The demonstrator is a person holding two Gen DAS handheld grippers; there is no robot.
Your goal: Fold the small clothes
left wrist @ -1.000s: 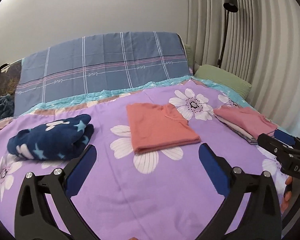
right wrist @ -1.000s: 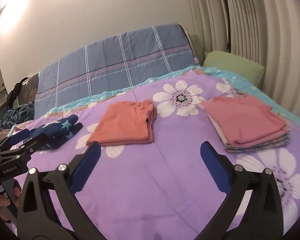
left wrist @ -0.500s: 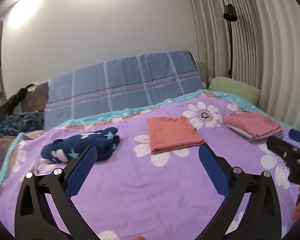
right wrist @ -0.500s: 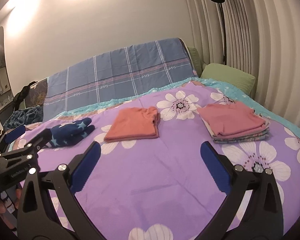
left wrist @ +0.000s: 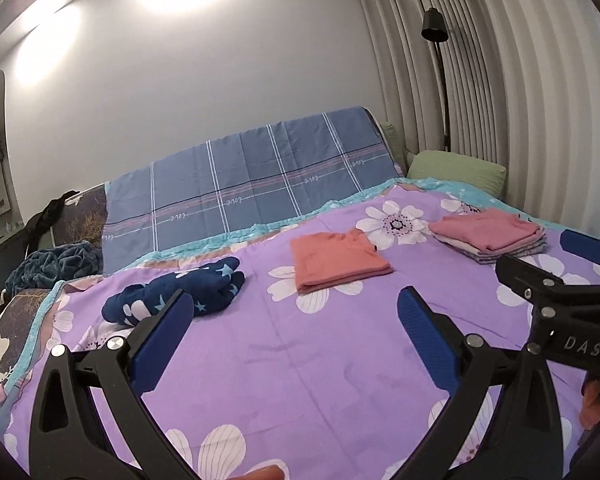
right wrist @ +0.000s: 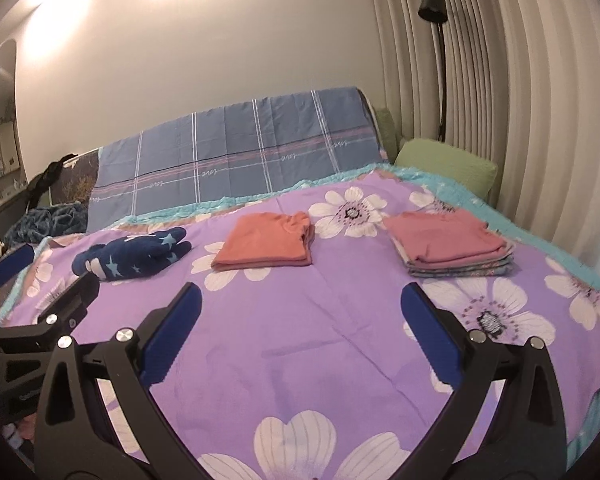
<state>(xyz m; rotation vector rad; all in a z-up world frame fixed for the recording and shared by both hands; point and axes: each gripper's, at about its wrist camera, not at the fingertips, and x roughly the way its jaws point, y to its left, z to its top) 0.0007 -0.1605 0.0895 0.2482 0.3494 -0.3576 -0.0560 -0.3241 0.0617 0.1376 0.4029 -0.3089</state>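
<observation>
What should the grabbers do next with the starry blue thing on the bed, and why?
Probably reach the left gripper toward the starry blue garment. It lies bunched up on the purple bedspread, while the orange shirt is folded flat and the pink-topped pile is stacked neatly. Both it and the right gripper are open and hold nothing, and the bundle lies on the left.

smooth matt cloth bedsheet (left wrist: 320, 360); fleecy navy garment (left wrist: 180, 294); matt black plastic tongs (left wrist: 292, 336), ribbed blue pads (left wrist: 160, 336).
</observation>
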